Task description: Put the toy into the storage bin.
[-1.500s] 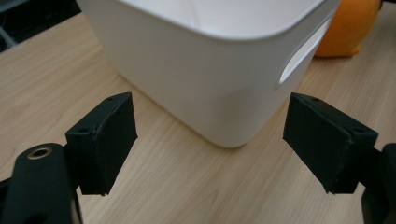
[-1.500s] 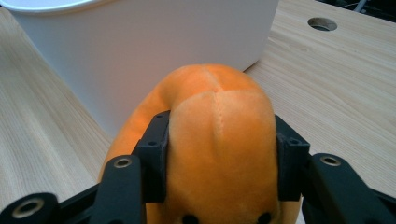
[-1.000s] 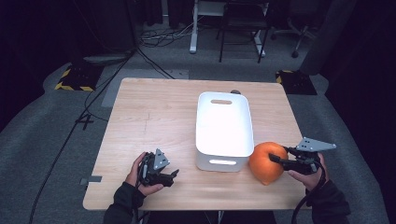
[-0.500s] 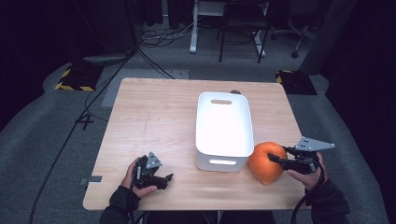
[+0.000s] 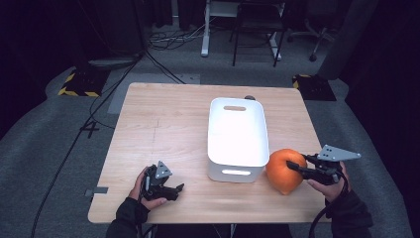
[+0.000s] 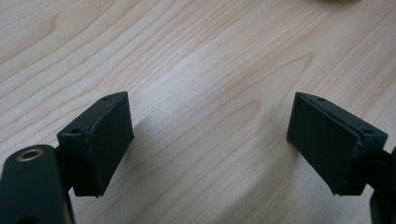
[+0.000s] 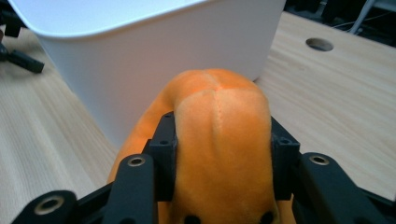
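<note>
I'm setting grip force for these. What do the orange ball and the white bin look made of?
Orange ball: soft plush fabric, going by its fuzzy nap, stitched seam and the way it bulges between the right gripper jaws. White bin: probably rigid moulded plastic, smooth and matte, with a cut-out handle.

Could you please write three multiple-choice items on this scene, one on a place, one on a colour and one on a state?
1. Where does the orange plush pumpkin sit relative to the white bin?
A. inside it
B. beside its near right corner
C. at the table's far left corner

2. What colour is the bin?
A. white
B. blue
C. black

3. How are the jaws of the left gripper?
A. shut on the pumpkin
B. shut on nothing
C. open over bare wood

Answers:
1 B, the high view shows the pumpkin on the table next to the bin.
2 A, its walls are white.
3 C, the left gripper view shows a wide gap with only wood between the jaws, while the right gripper squeezes the pumpkin.
</note>
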Available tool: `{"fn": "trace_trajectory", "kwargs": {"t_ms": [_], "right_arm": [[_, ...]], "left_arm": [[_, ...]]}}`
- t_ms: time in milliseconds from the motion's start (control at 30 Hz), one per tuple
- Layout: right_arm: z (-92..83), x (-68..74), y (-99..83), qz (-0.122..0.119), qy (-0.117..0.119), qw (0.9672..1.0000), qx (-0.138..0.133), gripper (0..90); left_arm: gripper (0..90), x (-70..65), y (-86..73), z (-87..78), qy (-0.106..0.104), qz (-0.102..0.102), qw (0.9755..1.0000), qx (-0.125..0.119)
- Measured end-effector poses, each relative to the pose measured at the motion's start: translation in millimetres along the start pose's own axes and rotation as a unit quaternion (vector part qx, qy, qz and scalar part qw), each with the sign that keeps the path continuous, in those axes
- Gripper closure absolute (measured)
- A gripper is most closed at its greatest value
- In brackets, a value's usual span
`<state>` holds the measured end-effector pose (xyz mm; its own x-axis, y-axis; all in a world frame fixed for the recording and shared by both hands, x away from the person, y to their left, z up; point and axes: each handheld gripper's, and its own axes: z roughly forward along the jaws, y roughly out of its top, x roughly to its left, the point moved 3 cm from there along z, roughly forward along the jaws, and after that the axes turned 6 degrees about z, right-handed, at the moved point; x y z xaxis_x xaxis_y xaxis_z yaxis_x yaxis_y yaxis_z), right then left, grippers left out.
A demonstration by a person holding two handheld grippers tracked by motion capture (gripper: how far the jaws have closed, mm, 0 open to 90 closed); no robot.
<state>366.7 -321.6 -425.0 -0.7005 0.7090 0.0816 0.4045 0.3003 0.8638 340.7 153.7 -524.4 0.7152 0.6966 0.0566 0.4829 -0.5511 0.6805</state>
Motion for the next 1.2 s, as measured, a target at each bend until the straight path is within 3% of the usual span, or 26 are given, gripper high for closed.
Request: {"fn": "trace_trajectory", "kwargs": {"t_ms": [233, 433, 800, 1200], "right_arm": [[-8.2, -0.5, 9.0, 0.008, -0.012, 0.9996, -0.024, 56.8], [-11.2, -2.4, 17.3, 0.001, -0.016, 0.9991, -0.038, 56.8], [-19.9, -4.5, 28.4, -0.006, -0.037, 0.9981, -0.048, 56.7], [-29.3, -6.8, 58.6, -0.023, -0.051, 0.9959, -0.07, 56.4]], "left_arm": [[14.5, -0.1, 0.0, 0.1, -0.001, 0.0, 1.0, 0.0], [14.6, -0.2, 0.0, 0.1, 0.0, -0.001, 1.0, 0.0], [14.6, -0.4, 0.0, 0.2, 0.001, -0.003, 1.0, 0.0], [14.6, -0.7, 0.2, 0.3, 0.001, -0.005, 1.0, 0.001]]}}
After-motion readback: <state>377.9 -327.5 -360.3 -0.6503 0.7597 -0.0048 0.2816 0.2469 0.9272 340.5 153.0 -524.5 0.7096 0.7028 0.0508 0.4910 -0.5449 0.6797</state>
